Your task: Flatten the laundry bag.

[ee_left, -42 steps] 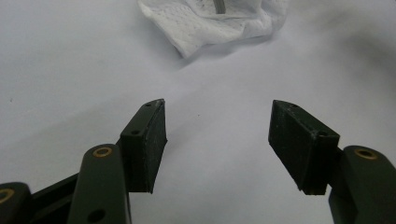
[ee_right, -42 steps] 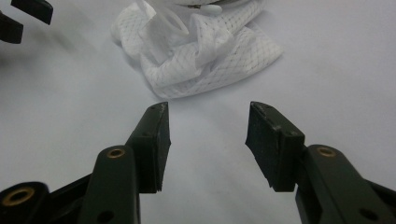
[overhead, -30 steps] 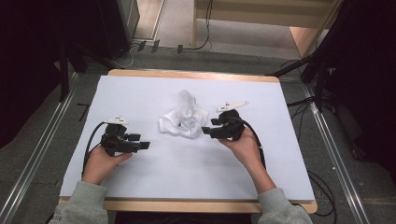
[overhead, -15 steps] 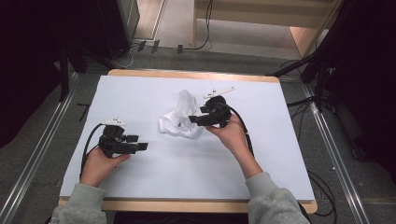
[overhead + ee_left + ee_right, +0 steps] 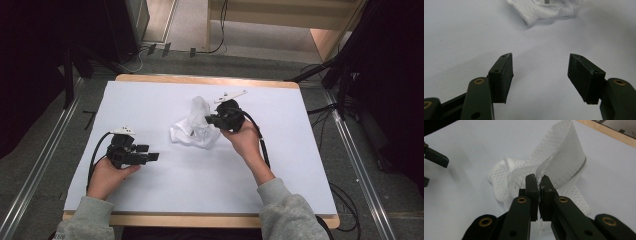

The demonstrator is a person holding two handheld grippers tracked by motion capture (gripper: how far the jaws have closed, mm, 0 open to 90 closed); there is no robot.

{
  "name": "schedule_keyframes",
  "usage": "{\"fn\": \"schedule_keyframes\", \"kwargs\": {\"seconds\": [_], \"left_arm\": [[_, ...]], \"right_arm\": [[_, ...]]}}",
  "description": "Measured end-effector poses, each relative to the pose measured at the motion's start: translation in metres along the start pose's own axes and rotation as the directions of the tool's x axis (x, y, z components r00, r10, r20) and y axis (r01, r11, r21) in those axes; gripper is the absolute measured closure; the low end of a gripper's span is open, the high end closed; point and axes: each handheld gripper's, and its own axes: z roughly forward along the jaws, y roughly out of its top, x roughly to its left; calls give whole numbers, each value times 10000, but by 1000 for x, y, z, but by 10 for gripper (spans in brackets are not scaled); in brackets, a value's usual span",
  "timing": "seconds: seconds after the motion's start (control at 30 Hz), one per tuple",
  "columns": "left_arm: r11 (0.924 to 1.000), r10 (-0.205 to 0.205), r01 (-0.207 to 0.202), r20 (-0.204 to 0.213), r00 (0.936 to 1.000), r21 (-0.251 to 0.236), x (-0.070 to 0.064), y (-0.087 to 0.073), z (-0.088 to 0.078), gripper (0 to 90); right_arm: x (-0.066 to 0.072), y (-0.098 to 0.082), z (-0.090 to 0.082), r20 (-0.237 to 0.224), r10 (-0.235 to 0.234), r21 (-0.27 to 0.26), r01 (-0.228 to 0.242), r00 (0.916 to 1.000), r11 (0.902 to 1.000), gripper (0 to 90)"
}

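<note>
A white mesh cloth point(image 5: 194, 127) is lying crumpled near the middle of a table point(image 5: 300, 170) covered with a white sheet, its wooden edge showing along the far and near sides. In the high view, the right gripper point(image 5: 212, 120), held in the person's right hand point(image 5: 242, 137), is reaching toward the person's left and meeting the right side of the cloth, while one part of the fabric is standing up above the rest of the heap. In the right gripper view, the right gripper point(image 5: 538, 183) is pressing its two black jaws together on a hemmed edge of the white mesh cloth point(image 5: 559, 162), and the pinched strip is arching upward and over in a loop behind the jaws; the remaining folds are resting on the sheet below and to the left. The left gripper point(image 5: 152, 156), held in the left hand point(image 5: 107, 175), is sitting low over the sheet at the person's left, well apart from the cloth and pointing toward the right. In the left gripper view, the left gripper point(image 5: 540, 72) is holding its jaws wide apart with bare white sheet between them, and a corner of the cloth point(image 5: 541, 10) is lying farther ahead at the top of that view. Grey sleeves point(image 5: 287, 210) are covering both forearms at the near table edge.
</note>
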Motion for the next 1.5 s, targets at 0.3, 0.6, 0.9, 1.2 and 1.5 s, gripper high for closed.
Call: {"fn": "schedule_keyframes", "kwargs": {"seconds": [0.3, 0.6, 0.9, 1.2, 1.5], "left_arm": [[10000, 37, -37, 0, 10000, -32, -1, 2, 1, 381], [9999, 115, -114, 29, 9999, -105, -2, 5, 2, 381], [9996, 281, -281, 113, 9995, -13, -6, 10, 6, 381], [9991, 427, -429, 232, 9988, 53, -10, 14, 11, 382], [9982, 586, -592, 408, 9974, 134, -13, 20, 17, 385]], "right_arm": [[-2, -17, -32, -210, -1, -135, -2, 9998, 9999, 892], [-2, -35, -57, -182, -33, -203, 30, 9998, 9998, 892], [-3, -62, -74, -43, 113, -2, -113, 9999, 9999, 891], [-2, -84, -87, 84, 212, 132, -214, 9997, 9997, 890], [-2, -114, -96, 196, 584, 488, -593, 9981, 9970, 889]]}}
